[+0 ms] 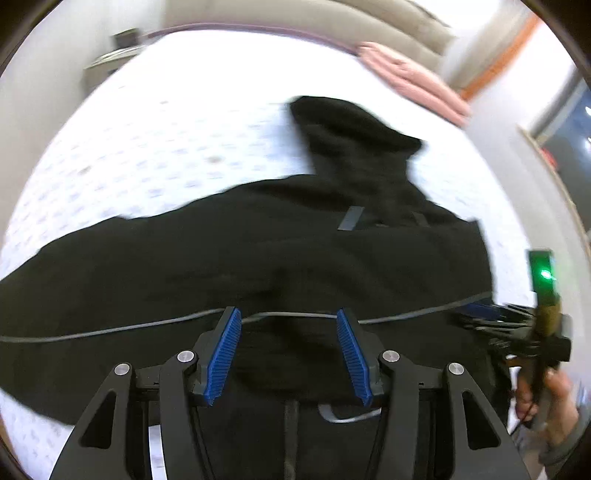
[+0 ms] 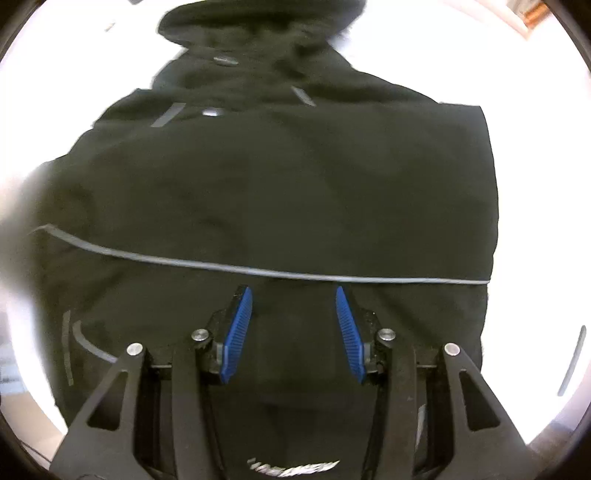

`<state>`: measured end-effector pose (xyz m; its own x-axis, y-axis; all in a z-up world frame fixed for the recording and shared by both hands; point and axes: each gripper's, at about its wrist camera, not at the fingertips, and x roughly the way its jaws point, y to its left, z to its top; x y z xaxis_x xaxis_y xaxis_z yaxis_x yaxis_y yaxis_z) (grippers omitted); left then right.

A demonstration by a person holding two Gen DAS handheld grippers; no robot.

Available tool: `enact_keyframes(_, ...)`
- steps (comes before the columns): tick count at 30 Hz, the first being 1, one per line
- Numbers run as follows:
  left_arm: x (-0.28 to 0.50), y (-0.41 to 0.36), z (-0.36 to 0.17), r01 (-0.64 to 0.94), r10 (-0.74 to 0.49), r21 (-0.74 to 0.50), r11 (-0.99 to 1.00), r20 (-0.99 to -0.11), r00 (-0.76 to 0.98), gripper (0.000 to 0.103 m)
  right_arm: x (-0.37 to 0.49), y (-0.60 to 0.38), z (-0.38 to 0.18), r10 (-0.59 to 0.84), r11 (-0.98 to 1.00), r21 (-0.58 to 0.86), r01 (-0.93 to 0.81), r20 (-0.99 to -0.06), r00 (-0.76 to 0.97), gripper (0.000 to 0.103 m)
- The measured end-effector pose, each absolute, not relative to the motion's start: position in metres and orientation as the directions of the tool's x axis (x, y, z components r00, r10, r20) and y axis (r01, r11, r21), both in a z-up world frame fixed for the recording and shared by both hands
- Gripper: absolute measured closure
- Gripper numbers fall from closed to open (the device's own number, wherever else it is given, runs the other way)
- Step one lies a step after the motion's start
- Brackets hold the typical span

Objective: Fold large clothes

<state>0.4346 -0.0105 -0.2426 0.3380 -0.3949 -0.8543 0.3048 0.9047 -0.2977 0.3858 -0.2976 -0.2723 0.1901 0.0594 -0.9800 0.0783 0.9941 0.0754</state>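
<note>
A large black hooded jacket (image 1: 280,254) with a thin grey stripe lies spread on a white patterned bed sheet (image 1: 155,147). Its hood (image 1: 343,125) points toward the far side. My left gripper (image 1: 289,317) is open and empty, hovering just above the jacket's lower part. In the right wrist view the jacket (image 2: 280,184) fills the frame, hood (image 2: 258,22) at the top. My right gripper (image 2: 293,295) is open and empty over the jacket near the grey stripe (image 2: 280,273). The right gripper also shows in the left wrist view (image 1: 491,321), at the jacket's right edge.
A folded pink cloth (image 1: 413,79) lies at the far right of the bed. A beige headboard or cushion (image 1: 332,22) runs along the back. A small bedside stand (image 1: 110,62) is at the far left. A wall and window are on the right.
</note>
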Motion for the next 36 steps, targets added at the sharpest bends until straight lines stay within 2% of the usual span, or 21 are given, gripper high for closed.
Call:
enact_keyframes(4, 0.441, -0.054, -0.296, 0.318, -0.434, -0.360, 0.877, -0.877, 0.205, 0.050, 0.385, -0.271, -0.286, 0.058, 0.998, 0.060, 0.010, -0.986, 0.158, 0.060)
enact_keyframes(6, 0.442, -0.069, -0.330, 0.320, -0.342, -0.276, 0.906, -0.924, 0.172, 0.052, 0.386, -0.265, -0.303, 0.050, 0.999, 0.050, -0.001, -0.993, 0.112, 0.059)
enact_keyframes(7, 0.441, -0.071, -0.335, 0.330, -0.334, -0.262, 0.907, -0.924, 0.185, 0.051, 0.388, -0.263, -0.311, 0.043, 0.999, 0.042, -0.004, -0.994, 0.101, 0.058)
enact_keyframes(10, 0.435, -0.062, -0.326, 0.336, -0.361, -0.287, 0.897, -0.914, 0.184, 0.050, 0.397, -0.268, -0.316, 0.052, 0.999, 0.053, 0.003, -0.995, 0.086, 0.056)
enact_keyframes(14, 0.428, -0.030, -0.303, 0.269, -0.412, -0.356, 0.895, -0.889, 0.198, 0.050, 0.408, -0.273, -0.319, 0.071, 0.997, 0.072, 0.012, -0.995, 0.063, 0.055)
enact_keyframes(19, 0.408, 0.070, -0.272, 0.055, -0.332, -0.333, 0.941, -0.886, 0.322, 0.048, 0.417, -0.273, -0.323, 0.065, 0.998, 0.065, -0.006, -0.996, 0.058, 0.051)
enact_keyframes(24, 0.386, 0.207, -0.267, -0.319, -0.108, -0.246, 0.915, -0.912, 0.395, 0.046, 0.412, -0.267, -0.335, 0.047, 0.998, 0.044, -0.037, -0.997, 0.064, 0.045)
enact_keyframes(27, 0.375, 0.294, -0.275, -0.534, -0.020, -0.260, 0.805, -0.910, 0.414, 0.046, 0.414, -0.266, -0.338, 0.033, 0.998, 0.031, -0.046, -0.998, 0.057, 0.042)
enact_keyframes(31, 0.370, 0.368, -0.289, -0.667, 0.023, -0.312, 0.677, -0.897, 0.442, 0.046, 0.419, -0.267, -0.343, 0.033, 0.998, 0.030, -0.051, -0.998, 0.051, 0.038)
enact_keyframes(36, 0.379, 0.412, -0.321, -0.739, 0.008, -0.345, 0.578, -0.903, 0.429, 0.046, 0.426, -0.264, -0.344, 0.029, 0.998, 0.026, -0.056, -0.999, 0.045, 0.036)
